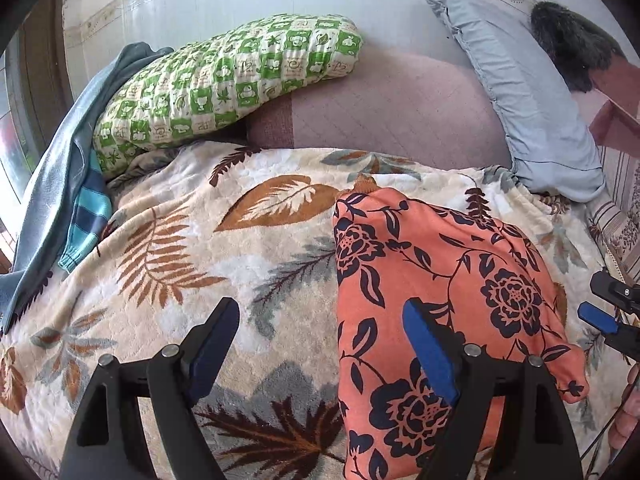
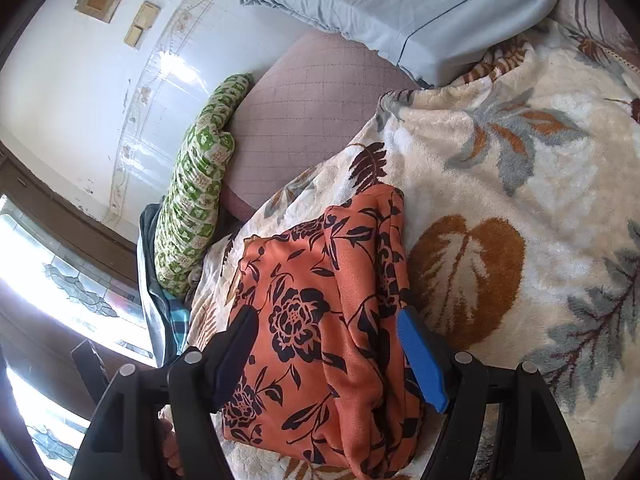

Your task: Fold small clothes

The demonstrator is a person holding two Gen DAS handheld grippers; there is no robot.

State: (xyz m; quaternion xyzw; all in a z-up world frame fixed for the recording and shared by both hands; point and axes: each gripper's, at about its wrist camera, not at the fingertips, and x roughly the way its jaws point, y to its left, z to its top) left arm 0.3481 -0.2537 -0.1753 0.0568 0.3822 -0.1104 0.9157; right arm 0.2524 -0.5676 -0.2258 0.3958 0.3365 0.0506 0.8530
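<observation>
An orange garment with dark flowers (image 1: 448, 300) lies folded into a compact shape on the leaf-patterned blanket (image 1: 200, 240). My left gripper (image 1: 320, 316) hovers open over the garment's left edge, its right finger above the cloth and its left finger above the blanket. At the right edge of the left wrist view, my right gripper's blue pad (image 1: 598, 317) shows beside the garment. In the right wrist view the orange garment (image 2: 320, 300) lies between the wide-open fingers of my right gripper (image 2: 326, 316); the pads stand clear of the cloth.
A green checked pillow (image 1: 224, 80) and a light blue pillow (image 1: 528, 100) lie at the back on a mauve sheet (image 1: 400, 108). Blue-grey and teal striped clothes (image 1: 88, 216) are heaped at the left. A bright window (image 2: 60, 280) is at the left.
</observation>
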